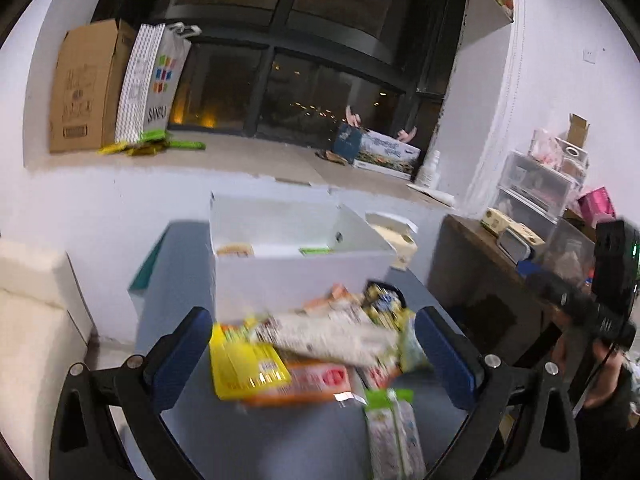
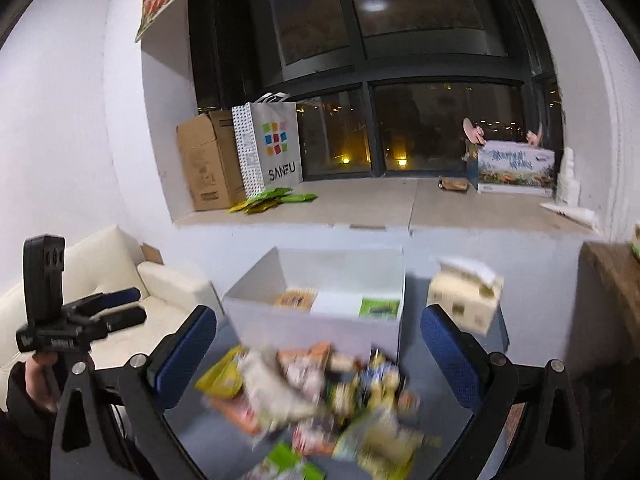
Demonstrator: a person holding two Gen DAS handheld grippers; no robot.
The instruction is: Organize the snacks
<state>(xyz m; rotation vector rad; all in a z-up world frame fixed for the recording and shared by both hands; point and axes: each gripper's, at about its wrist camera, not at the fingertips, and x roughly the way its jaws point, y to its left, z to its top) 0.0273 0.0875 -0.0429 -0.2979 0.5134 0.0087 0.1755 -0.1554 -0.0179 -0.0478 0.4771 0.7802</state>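
Both grippers spread wide and empty: snack pile point(image 1: 320, 344) sits on the blue table straight ahead of left gripper point(image 1: 314, 354) and right gripper point(image 2: 318, 354), just short of the white box point(image 1: 296, 264); neither clearly nearer.

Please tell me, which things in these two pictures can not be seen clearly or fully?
- Snack pile, right wrist view: motion blur, no label readable.
- White box contents, left wrist view: the front wall hides all but two packet tops.
- Green packets, left wrist view: cut off by the bottom edge.
- Clear drawers, left wrist view: contents too small and blurred.
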